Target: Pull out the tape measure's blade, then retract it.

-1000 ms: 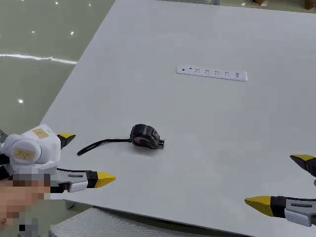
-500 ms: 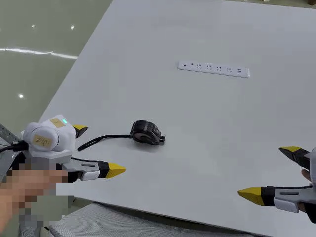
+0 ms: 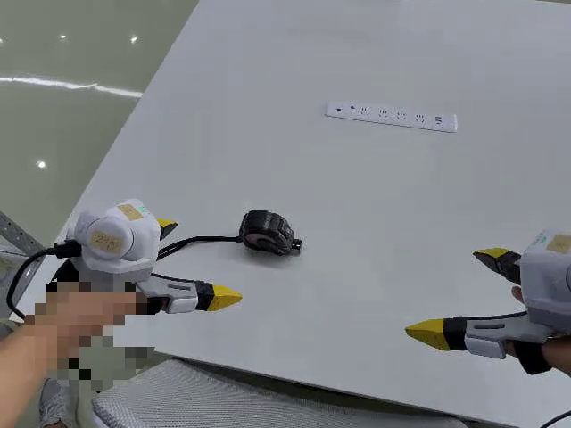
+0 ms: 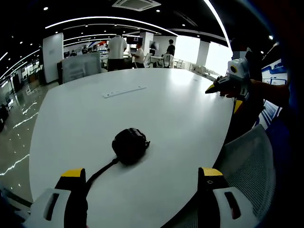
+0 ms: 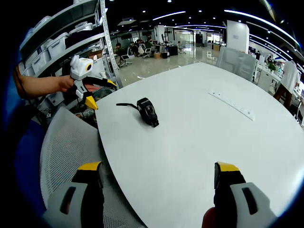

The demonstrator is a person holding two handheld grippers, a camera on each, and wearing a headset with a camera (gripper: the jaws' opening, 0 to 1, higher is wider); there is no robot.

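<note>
- Tape measure (image 3: pixel 268 234) lies on the white bench (image 3: pixel 375 205) with its blade fully inside the black case, so by my reading neither step has begun.
- Furthest left, the left gripper (image 3: pixel 196 260) hovers over the near edge of the bench, its fingers (image 3: pixel 219 297) spread wide and holding nothing. In the left gripper view the tape measure (image 4: pixel 129 145) sits ahead of the two tips, roughly centred between them, near but not touching.
- A black wrist strap (image 3: pixel 192 242) trails from the case toward the left fingers and ends just beside the far tip. If they close too early they could pinch the strap rather than the case. The case would then drag or swing once the blade is pulled.
- The blade hook (image 3: pixel 295 242) seems to face right, toward the other gripper. It is small and low on the bench, so a pinch there could slip off. On this smooth top an unpinned case would likely slide instead of paying out.
- Furthest right, the right gripper (image 3: pixel 452 294) also has its fingers apart and empty. In the right gripper view the tape measure (image 5: pixel 148 111) lies well ahead of them and left of centre, well apart.
- If the blade is let go abruptly on the return, it may whip back.
</note>
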